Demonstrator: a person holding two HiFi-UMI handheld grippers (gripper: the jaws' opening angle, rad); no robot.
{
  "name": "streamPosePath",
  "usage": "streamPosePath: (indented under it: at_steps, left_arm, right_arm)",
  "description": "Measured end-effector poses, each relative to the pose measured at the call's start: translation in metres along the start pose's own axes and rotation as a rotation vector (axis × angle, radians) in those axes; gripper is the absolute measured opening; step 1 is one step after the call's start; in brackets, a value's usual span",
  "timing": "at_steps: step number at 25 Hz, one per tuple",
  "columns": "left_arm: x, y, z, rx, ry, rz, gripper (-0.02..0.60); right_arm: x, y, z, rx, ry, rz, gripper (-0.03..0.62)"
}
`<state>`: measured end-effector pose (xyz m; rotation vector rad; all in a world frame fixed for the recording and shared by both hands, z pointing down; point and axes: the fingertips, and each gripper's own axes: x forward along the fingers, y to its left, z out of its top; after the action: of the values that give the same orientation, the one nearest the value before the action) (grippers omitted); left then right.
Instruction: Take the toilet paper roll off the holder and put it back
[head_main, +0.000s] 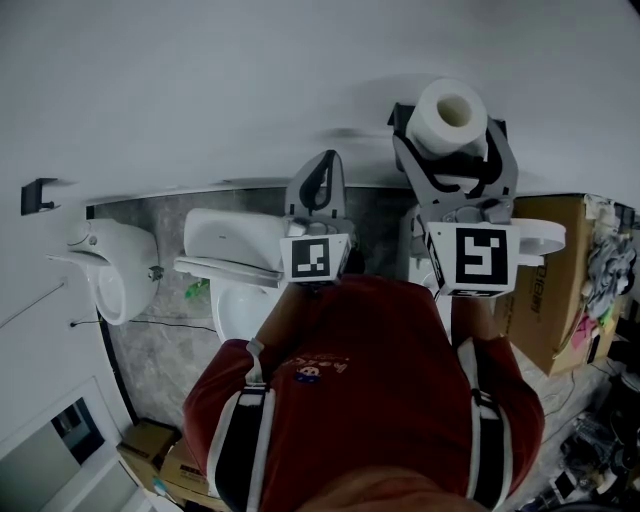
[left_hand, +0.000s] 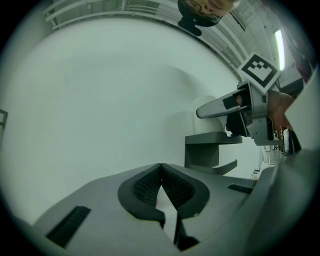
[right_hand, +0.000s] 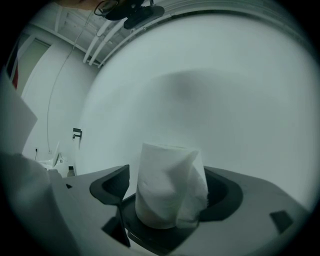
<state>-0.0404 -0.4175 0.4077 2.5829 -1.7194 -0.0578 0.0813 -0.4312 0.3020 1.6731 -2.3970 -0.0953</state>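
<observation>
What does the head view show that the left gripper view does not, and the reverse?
Only the head view: the toilet, the urinal, the cardboard box and the toilet paper roll's hollow core. Only the left gripper view: the left gripper's ribbed pads, pressed together, and a ceiling light. Both: the right gripper with its marker cube, and the white wall.

The toilet paper roll (right_hand: 167, 192) is white and stands upright at the far wall on the right, hollow core facing up. A loose sheet sags down its right side. It sits between the spread jaws of the right claw (right_hand: 170, 175), with the left jaw just clear of it. The holder (left_hand: 212, 149), a dark grey wall bracket with a flat top, shows just below that claw.
</observation>
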Motion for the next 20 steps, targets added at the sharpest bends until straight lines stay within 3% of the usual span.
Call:
streamPosePath:
  at_steps: [3,13,20]
  left_arm:
    - [-0.001,0.000,0.000,-0.002,0.000,-0.004,0.015]
    - [-0.008,0.003,0.008,0.005,-0.009,0.004,0.015]
    - [-0.016,-0.004,0.023,-0.032,-0.032,0.001,0.014]
  right_arm:
    - [0.001,0.001,-0.001,0.002,0.007,-0.005,0.452]
    - [-0.018,-0.018,0.012,0.046,-0.088,-0.079,0.476]
    - [-0.053,-0.026,0.033,0.139,-0.251,-0.067,0.476]
